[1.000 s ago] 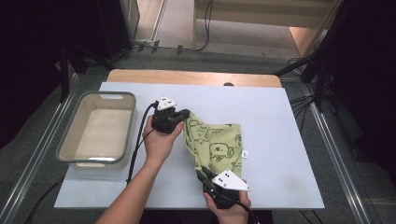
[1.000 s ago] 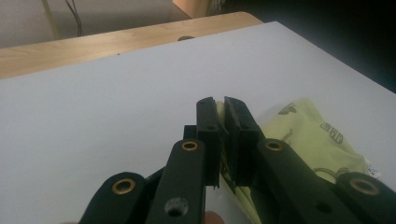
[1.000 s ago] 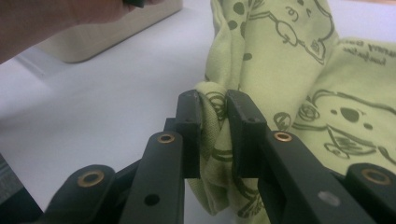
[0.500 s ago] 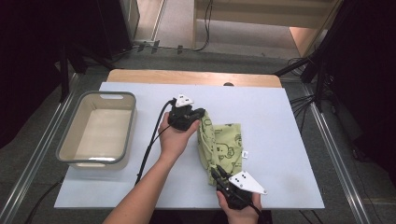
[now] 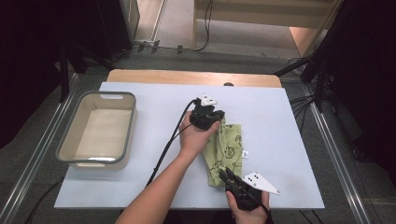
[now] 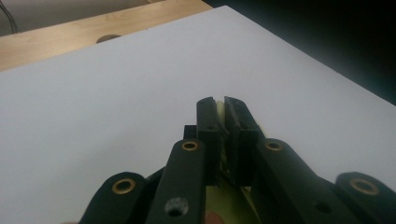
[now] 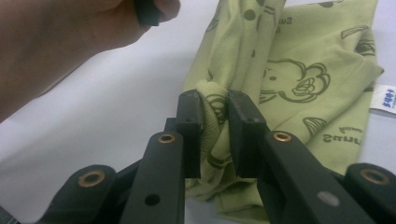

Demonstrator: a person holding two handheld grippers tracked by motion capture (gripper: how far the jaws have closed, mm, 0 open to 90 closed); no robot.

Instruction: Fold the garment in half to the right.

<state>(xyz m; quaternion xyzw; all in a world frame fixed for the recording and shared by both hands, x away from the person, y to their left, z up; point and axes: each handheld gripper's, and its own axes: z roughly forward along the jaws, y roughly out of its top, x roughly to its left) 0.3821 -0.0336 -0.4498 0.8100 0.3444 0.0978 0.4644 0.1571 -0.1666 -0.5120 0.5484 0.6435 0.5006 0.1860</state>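
- At the table's near edge: right gripper clamps the cloth's corner.
- Left gripper pinches its far edge.
- Cloth: soft, light, limp; hold by corners.

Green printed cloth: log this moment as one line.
green printed cloth | left gripper shut on far edge | right gripper shut on near edge | grey bin empty

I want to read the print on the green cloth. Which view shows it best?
The right gripper view: the green cloth is close, its drawings and lettering sharp. The high view shows its whole folded shape, small. The left gripper view gives a sliver between the jaws.
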